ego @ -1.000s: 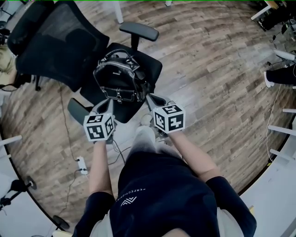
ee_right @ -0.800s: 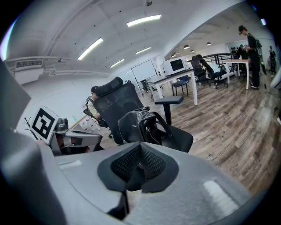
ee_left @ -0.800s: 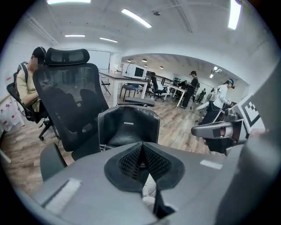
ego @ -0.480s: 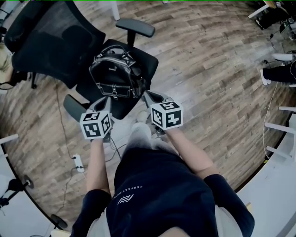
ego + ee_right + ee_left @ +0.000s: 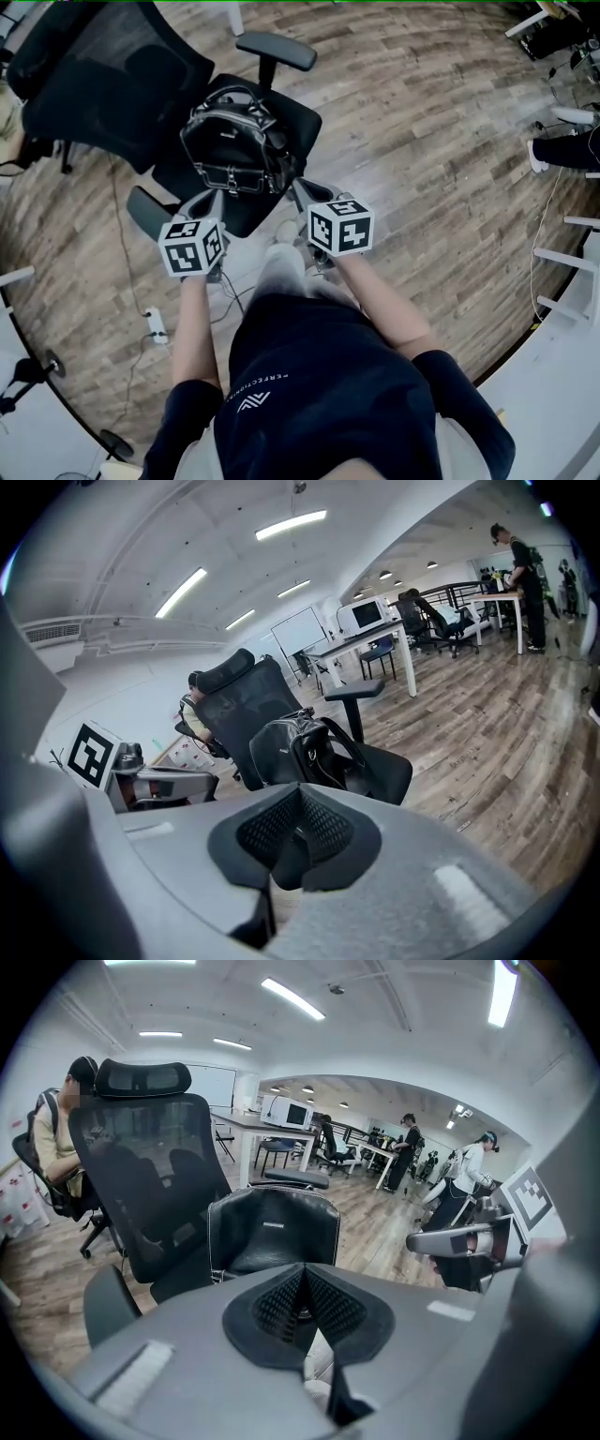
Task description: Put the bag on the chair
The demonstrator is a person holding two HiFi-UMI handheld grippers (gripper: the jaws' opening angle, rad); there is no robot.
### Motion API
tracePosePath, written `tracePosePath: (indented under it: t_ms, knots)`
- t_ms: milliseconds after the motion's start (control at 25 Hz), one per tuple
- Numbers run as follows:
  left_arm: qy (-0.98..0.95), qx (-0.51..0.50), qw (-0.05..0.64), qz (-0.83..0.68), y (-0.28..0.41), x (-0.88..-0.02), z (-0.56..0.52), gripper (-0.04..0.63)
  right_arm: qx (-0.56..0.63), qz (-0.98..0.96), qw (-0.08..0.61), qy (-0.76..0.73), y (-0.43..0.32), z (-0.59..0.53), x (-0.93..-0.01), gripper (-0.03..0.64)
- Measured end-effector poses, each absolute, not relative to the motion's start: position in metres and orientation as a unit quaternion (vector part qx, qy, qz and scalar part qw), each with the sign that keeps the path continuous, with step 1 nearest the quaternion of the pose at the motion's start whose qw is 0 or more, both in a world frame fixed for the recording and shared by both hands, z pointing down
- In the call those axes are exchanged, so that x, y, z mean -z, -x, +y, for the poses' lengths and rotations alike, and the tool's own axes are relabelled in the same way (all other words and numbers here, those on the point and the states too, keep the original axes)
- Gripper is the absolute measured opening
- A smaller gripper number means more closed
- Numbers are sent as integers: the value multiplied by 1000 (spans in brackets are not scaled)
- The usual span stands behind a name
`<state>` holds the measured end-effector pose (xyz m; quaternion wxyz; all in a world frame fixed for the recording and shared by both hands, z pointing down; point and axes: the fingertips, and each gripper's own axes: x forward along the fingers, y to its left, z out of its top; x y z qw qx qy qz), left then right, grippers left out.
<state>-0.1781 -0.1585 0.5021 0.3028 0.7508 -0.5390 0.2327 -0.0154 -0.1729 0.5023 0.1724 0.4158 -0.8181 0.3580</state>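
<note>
Bag (image 5: 230, 141) rests on chair (image 5: 302, 117) ahead of tongs; left gripper (image 5: 202, 200), right gripper (image 5: 309, 193) clenched empty, drawn back. Placement apparently done.

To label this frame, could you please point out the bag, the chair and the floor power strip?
bag (image 5: 234, 145), head view, middle of its black body.
chair (image 5: 112, 84), head view, mesh backrest.
power strip (image 5: 155, 326), head view, its white body.

Below me the wood-plank floor (image 5: 441, 141) carries the black office chair (image 5: 302, 120). A white power strip (image 5: 155, 325) lies on the planks to my left. A black stand (image 5: 28, 375) sits at the lower left, and someone's shoe (image 5: 536, 157) rests far right.
</note>
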Motion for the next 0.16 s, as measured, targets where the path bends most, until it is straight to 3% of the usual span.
tracePosePath:
  t_ms: [160]
  knots:
    - [-751,-232,302,-539,181,-502,-162,20,-360,-816,171,-418,17,-176,-503,2]
